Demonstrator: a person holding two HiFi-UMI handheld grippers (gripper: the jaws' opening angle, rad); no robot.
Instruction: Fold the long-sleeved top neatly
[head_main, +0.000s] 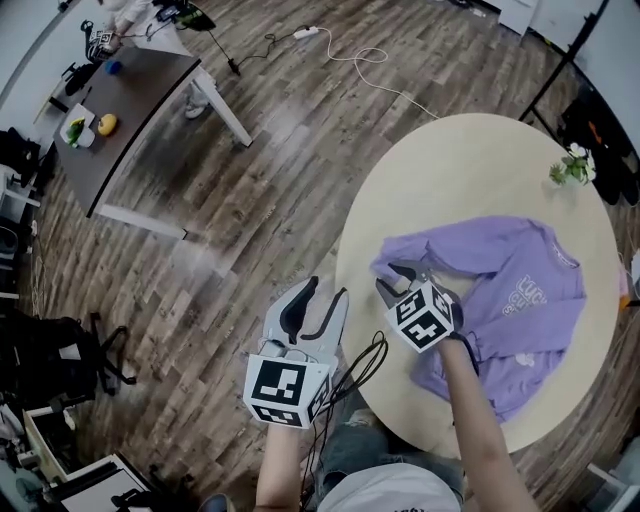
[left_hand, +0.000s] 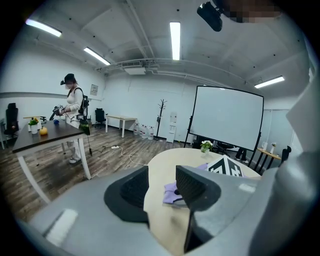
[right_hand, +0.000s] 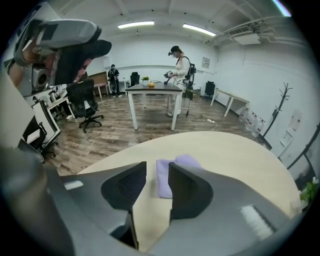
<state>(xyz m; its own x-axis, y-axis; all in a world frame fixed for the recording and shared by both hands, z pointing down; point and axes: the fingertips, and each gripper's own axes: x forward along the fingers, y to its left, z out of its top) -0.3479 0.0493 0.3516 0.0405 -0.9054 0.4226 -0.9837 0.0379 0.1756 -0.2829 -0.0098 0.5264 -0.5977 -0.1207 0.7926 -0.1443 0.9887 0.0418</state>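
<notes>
Found the lilac long-sleeved top (head_main: 510, 290) spread on the round table (head_main: 470, 160), one sleeve (head_main: 440, 252) stretched toward the edge. Held the right gripper (head_main: 398, 280) just over that sleeve's cuff (right_hand: 165, 177) — jaws apart, clasping nothing. Held the left gripper (head_main: 318, 300) beside the table's edge — jaws likewise parted, empty.

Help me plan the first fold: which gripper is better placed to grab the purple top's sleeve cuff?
Right. The right gripper hangs over the table at the sleeve cuff, open jaws framing it. The left gripper, also open, sits at the table's edge, farther away.
</notes>
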